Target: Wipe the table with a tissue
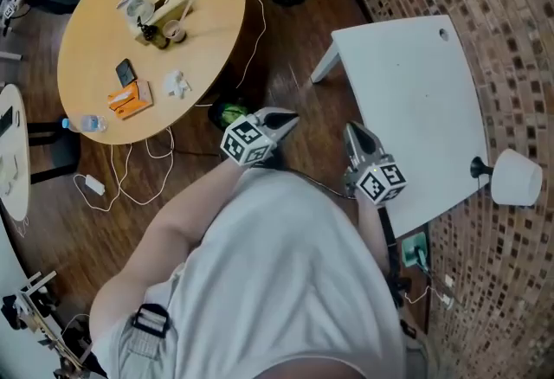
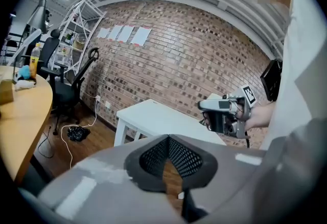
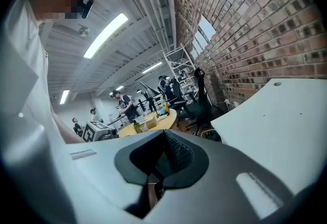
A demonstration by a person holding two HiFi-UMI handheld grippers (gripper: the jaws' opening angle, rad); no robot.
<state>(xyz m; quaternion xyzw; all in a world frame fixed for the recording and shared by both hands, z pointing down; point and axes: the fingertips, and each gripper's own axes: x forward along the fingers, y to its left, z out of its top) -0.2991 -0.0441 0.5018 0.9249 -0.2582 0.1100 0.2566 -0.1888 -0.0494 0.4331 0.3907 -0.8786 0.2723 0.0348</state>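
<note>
Right now you stand on a wooden floor [image 1: 286, 48] between two tables. The white table [image 1: 415, 92] is ahead on your right, with its far side against the brick wall [image 1: 511, 22] and its top bare. The round wooden table [image 1: 104, 22] is ahead on your left and carries the clutter. A small white wad [image 1: 177, 83] that looks like the tissue lies near that table's edge closest to you, beside an orange packet [image 1: 130, 99]. A water bottle [image 1: 85, 123] lies at the same edge, further left. Cables [image 1: 130, 170] trail across the floor below it.

Your left gripper [image 1: 281, 119] has its jaws pressed together and grips nothing. Your right gripper [image 1: 355, 133] is closed the same way, with its tips just beside the white table's near edge.

Your shirt and arms cover the floor beneath you and the white table's near corner. A green thing [image 1: 227, 113] under the round table's rim is half hidden behind the left gripper and can't be identified. The people far down the room are too small to make out.
</note>
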